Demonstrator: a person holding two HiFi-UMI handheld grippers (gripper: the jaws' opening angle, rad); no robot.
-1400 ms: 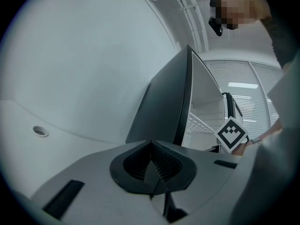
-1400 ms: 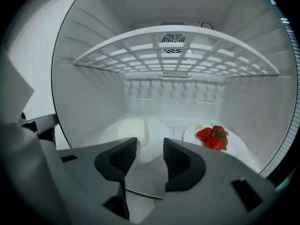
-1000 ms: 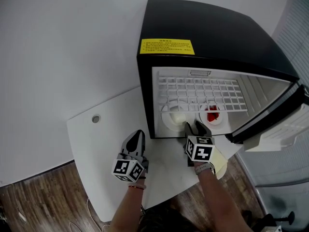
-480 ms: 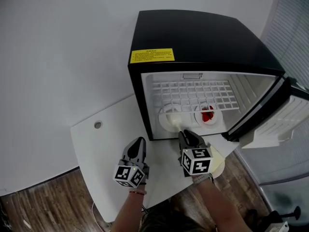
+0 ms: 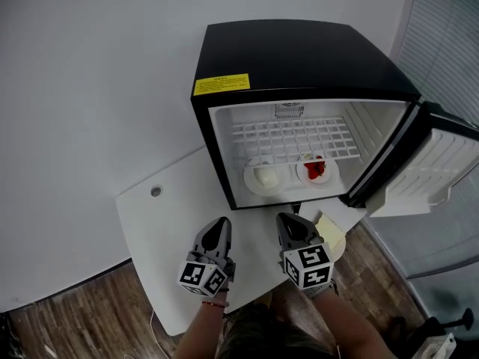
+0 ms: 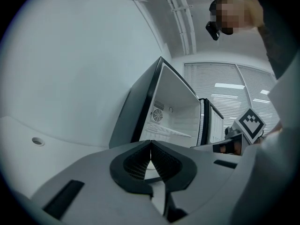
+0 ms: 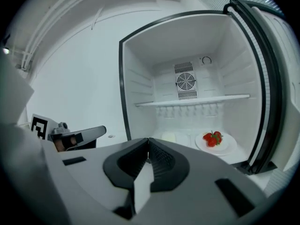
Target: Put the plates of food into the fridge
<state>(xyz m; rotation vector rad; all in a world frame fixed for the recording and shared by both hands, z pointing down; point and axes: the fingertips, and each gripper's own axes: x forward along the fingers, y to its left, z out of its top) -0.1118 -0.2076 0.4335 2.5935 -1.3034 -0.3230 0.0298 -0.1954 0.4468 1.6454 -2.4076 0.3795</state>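
Observation:
Two white plates stand side by side on the floor of the open black fridge (image 5: 299, 51). One holds pale food (image 5: 265, 176) (image 7: 171, 136), the other red strawberries (image 5: 316, 169) (image 7: 215, 140). My right gripper (image 5: 285, 222) (image 7: 148, 150) hovers over the white table in front of the fridge, shut with nothing between its jaws. My left gripper (image 5: 221, 226) (image 6: 150, 147) hangs beside it to the left, also shut and empty. Both point toward the fridge's opening and touch neither plate.
The fridge door (image 5: 430, 172) stands open to the right. A wire shelf (image 5: 290, 138) spans the fridge above the plates. A pale yellow flat thing (image 5: 331, 235) lies on the white table (image 5: 161, 230) right of my right gripper. The table has a small round hole (image 5: 156, 191).
My right gripper has drawn back from the fridge's mouth, away from the plate of pale food, and its jaws have gone from open to shut. The left gripper has barely moved.

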